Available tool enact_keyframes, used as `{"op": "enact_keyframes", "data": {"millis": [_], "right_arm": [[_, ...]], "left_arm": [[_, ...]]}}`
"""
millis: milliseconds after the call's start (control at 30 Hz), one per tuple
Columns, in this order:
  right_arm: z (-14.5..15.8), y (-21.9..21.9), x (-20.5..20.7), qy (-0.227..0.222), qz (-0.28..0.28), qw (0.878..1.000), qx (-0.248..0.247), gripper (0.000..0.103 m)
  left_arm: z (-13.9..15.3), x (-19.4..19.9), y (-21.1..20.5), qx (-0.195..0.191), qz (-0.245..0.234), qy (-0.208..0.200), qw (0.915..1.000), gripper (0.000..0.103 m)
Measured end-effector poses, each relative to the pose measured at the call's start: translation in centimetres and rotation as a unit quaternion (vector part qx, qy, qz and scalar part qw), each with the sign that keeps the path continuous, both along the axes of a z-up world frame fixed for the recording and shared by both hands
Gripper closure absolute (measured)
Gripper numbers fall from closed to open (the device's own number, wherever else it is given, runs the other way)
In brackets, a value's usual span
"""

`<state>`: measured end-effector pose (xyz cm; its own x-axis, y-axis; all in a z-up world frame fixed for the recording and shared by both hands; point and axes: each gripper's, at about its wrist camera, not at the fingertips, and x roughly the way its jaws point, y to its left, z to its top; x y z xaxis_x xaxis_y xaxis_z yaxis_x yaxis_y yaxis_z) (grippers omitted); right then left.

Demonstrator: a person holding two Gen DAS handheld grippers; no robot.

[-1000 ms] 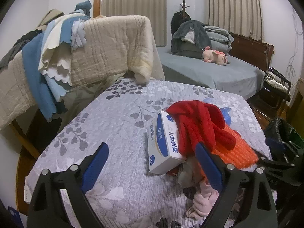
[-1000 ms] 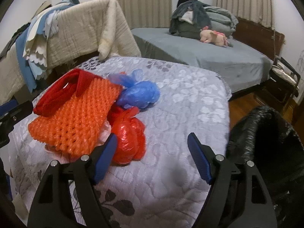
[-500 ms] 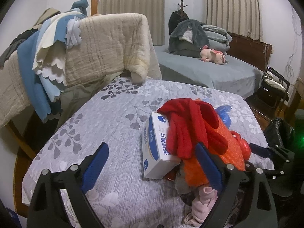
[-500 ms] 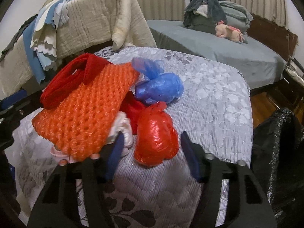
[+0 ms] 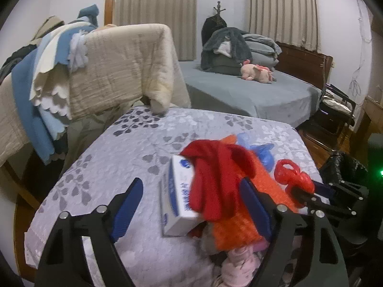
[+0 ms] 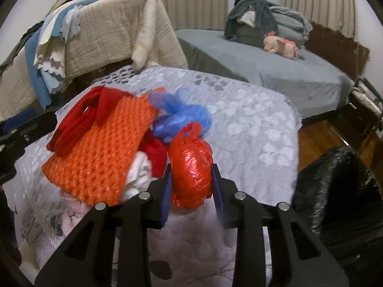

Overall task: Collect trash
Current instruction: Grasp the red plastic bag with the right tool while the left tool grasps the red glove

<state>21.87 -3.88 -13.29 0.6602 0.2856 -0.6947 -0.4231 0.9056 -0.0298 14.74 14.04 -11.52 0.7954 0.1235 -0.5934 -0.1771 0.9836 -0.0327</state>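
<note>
Both views ride low on a hand-held gripper and look forward and downward along its two fingers over a counter under a grey leaf-print cloth (image 5: 134, 153). The left wrist view sits close at the near left side of the clothing pile (image 5: 215, 184), facing the grey bed (image 5: 249, 95). The right wrist view sits closer, at the pile's right. Both share the pile, the red plastic bag (image 6: 191, 167), the bed and the black trash bag (image 6: 340, 191).

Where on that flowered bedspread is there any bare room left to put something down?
Free: the flowered bedspread left of the white box, toward the draped beige quilt, and the strip right of the red bag, toward the black trash bag. Crowded: the near middle, around the orange knit piece.
</note>
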Motion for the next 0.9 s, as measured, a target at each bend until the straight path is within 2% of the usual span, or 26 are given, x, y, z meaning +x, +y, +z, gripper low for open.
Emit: {"op": "enact_keyframes", "data": {"millis": [67,267,333,400,500,667,900], "right_arm": [[0.3,-0.5,0.2,-0.006,-0.006,1.0,0.0,0.073],[1.2,-1.3,0.8,-0.015,-0.012,1.0,0.011,0.073],[1.4,-1.4,0.9,-0.017,-0.012,1.0,0.014,0.073],[1.5,-1.5,1.0,-0.018,-0.013,1.0,0.017,0.073],[1.8,-1.6,0.9,-0.02,-0.011,1.0,0.019,0.073],[2.7,-1.7,0.7,-0.026,-0.012,0.999,0.031,0.073],[4.9,-2.1,0.3,-0.047,-0.011,0.998,0.049,0.073]], "left_arm": [[0.0,0.7,-0.5,-0.001,-0.008,-0.001,1.0,0.027],[-0.6,2.9,-1.1,-0.009,-0.025,0.008,0.9996,0.048],[-1.2,3.8,-1.1,-0.015,-0.033,0.019,0.9992,0.059],[-1.8,4.4,-1.2,-0.02,-0.042,0.028,0.9985,0.076],[-1.9,4.6,-1.0,-0.028,-0.045,0.027,0.9982,0.093],[-0.6,4.1,-0.8,-0.028,-0.038,0.003,0.9989,0.098],[2.2,3.5,-0.8,-0.035,-0.04,-0.029,0.9982,0.098]]}}
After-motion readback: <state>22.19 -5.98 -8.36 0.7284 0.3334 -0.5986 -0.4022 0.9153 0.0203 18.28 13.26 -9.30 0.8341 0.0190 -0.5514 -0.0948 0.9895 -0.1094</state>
